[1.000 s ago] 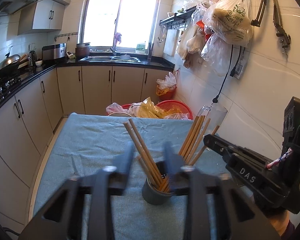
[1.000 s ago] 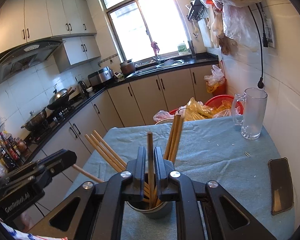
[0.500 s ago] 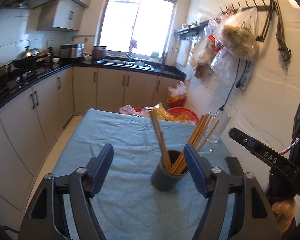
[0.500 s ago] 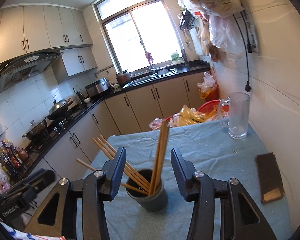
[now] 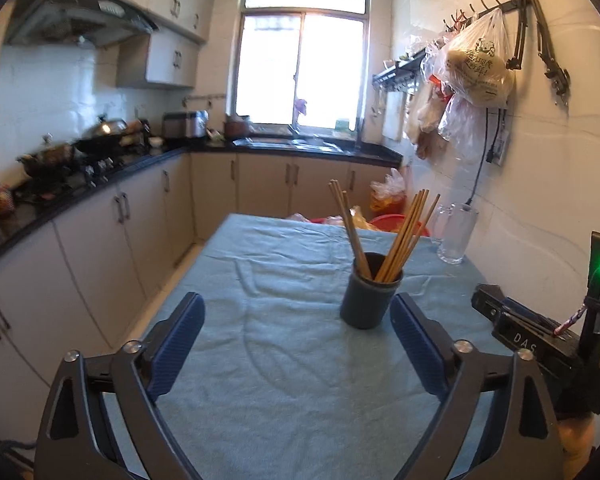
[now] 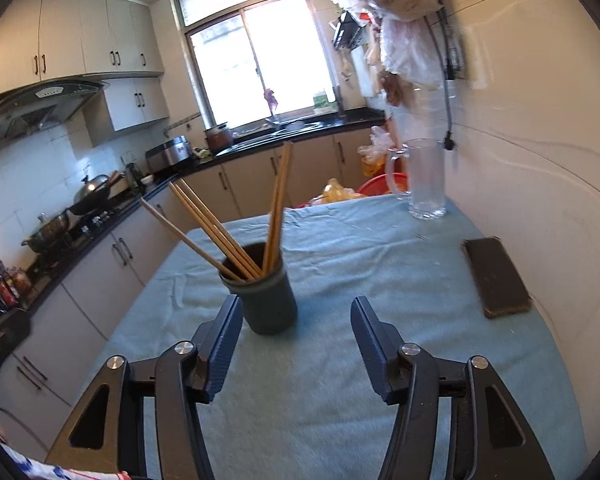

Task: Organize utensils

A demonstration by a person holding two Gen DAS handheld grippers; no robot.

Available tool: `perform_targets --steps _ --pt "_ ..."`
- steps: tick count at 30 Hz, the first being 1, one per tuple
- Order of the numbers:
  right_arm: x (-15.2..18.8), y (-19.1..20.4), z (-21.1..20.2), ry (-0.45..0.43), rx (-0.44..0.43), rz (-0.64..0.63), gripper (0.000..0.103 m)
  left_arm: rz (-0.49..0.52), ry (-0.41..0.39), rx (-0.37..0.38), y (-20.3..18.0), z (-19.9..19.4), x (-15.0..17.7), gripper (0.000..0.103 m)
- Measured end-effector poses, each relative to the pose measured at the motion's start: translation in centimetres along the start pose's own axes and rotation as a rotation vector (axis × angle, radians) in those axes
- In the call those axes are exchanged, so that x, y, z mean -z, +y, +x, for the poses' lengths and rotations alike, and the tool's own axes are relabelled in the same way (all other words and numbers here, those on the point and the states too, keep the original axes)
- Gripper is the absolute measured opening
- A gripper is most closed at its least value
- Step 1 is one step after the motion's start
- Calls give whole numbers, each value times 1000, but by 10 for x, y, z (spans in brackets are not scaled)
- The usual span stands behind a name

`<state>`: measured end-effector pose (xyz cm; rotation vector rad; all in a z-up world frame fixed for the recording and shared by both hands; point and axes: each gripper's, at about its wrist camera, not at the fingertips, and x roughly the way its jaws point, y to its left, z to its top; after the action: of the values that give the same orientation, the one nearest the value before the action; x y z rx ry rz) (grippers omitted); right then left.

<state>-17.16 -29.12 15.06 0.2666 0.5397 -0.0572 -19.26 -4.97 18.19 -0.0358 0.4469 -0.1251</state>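
Your left tool [image 5: 298,322] and right tool [image 6: 296,330] have both just been opening and now gape empty, nothing between the jaws. The chopsticks [image 6: 220,232] stand in the dark cup [image 6: 266,298] on the desk [image 6: 340,380], just ahead of both tools. The sorting looks finished, so your next move is probably only to draw clear without knocking the cup.

A table [image 6: 340,360] under a wrinkled blue cloth [image 5: 292,360] carries a dark cup [image 6: 266,300] of chopsticks [image 6: 278,204], a glass mug [image 6: 424,178] and a dark phone [image 6: 496,276] near the wall

Daylight blows out the window [image 5: 302,68], fisheye bends and darkens the edges, hanging bags [image 6: 400,20] smear with blur.
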Motion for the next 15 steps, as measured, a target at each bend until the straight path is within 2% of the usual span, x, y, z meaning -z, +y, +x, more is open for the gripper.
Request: perform_targets --steps 2,5,10,15 --pt "8 -1 -4 1 23 2 61 39 -53 -62 -7 -12 6 103" --pt "22 -4 -15 -6 73 31 62 98 -133 -131 -17 -27 7 103" --pt "47 -7 -31 -46 209 68 66 122 -187 -153 -26 -45 3 103" --pt "64 -9 -33 -33 219 82 67 86 -197 -166 -32 -54 4 103"
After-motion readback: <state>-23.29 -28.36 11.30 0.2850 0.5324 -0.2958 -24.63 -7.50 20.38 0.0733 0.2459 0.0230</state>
